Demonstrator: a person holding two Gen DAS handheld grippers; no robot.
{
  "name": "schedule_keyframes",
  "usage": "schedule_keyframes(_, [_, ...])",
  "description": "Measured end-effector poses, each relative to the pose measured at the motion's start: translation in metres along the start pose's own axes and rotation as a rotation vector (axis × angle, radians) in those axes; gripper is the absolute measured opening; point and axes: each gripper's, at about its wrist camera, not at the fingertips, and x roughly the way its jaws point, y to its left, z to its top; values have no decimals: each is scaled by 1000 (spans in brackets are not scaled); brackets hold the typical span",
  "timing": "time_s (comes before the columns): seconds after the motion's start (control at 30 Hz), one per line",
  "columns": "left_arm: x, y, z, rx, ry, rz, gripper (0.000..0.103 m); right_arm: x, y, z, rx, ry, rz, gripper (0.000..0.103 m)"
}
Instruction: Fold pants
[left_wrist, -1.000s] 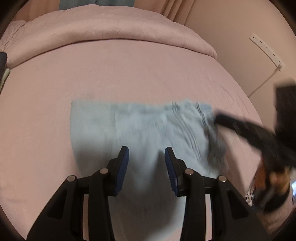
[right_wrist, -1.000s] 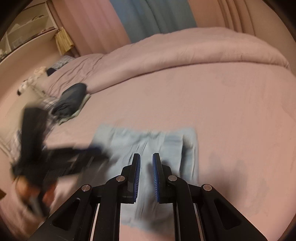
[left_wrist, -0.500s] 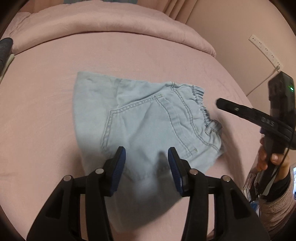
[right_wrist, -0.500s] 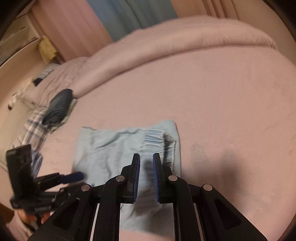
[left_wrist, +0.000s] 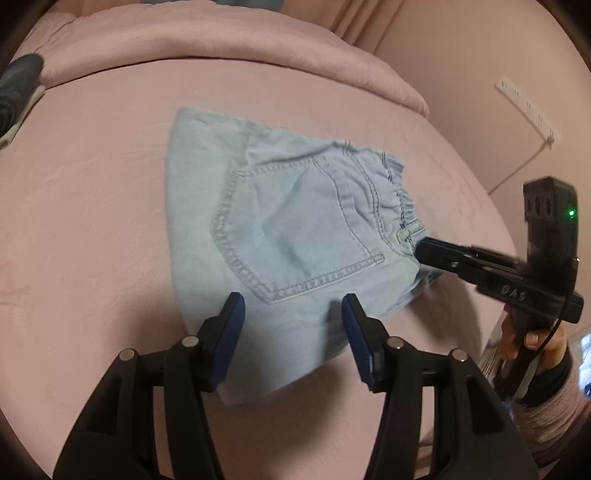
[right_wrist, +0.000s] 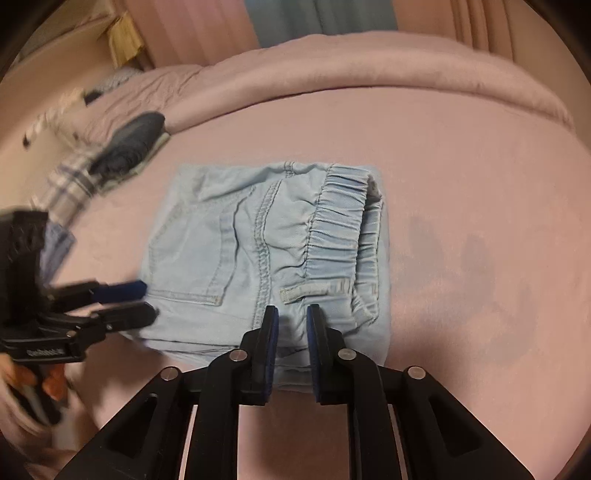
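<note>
The pants (left_wrist: 295, 229) lie mid-frame on the bed (left_wrist: 92, 221) as a compact folded bundle, apparently nearly done, while the left gripper (left_wrist: 291, 325) and right gripper (right_wrist: 291, 332) hang over its near edge, both opening, pinching nothing.

The pants (left_wrist: 291, 236) are showing as light-blue denim cloth, soft and matt, with raised topstitching around the pocket and a puckered elastic waistband (right_wrist: 343, 221) lying just ahead of the right claw (right_wrist: 291, 328). The bed (left_wrist: 92, 229) under them is wearing a pink sheet, matt and faintly napped. Ahead of the left claw (left_wrist: 291, 314), a quilted pink duvet (left_wrist: 221, 48) is looking softly rumpled. Both claws are showing hard black plastic, slightly glossy, with ribbed blue rubbery pads (left_wrist: 231, 332) and small shiny metal pins. Far left of the right claw, dark knit cloth (right_wrist: 127, 147) is lying on plaid fabric (right_wrist: 70, 184).
</note>
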Motion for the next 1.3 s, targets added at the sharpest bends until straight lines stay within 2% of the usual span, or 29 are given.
schedule_keyframes(0.03, [-6, 3, -2, -11, -14, 3, 62, -5, -6, 1, 41, -11, 32, 28])
schedule_keyframes(0.07, [-13, 7, -3, -26, -28, 5, 65, -12, -14, 1, 96, -29, 73, 47])
schedule_keyframes(0.13, [-24, 17, -9, -71, -51, -4, 68, -24, -27, -2, 187, -70, 113, 64])
schedule_keyframes(0.23, [-41, 36, -27, -141, -55, -7, 68, -29, -49, -8, 290, -95, 170, 64])
schedule_keyframes(0.37, [-46, 49, -32, -198, -54, 13, 70, -28, -67, -16, 372, -88, 177, 64])
schedule_keyframes(0.43, [-47, 54, -34, -229, -53, 30, 84, -24, -71, -18, 402, -85, 190, 65])
schedule_keyframes(0.47, [-48, 55, -33, -243, -56, 40, 87, -22, -73, -19, 412, -82, 192, 67])
schedule_keyframes(0.73, [-46, 60, -24, -274, -64, 67, 90, -17, -79, -13, 412, -46, 161, 75])
schedule_keyframes(1.3, [-37, 63, -17, -267, -45, 50, 90, 0, -75, 1, 362, 16, 138, 76])
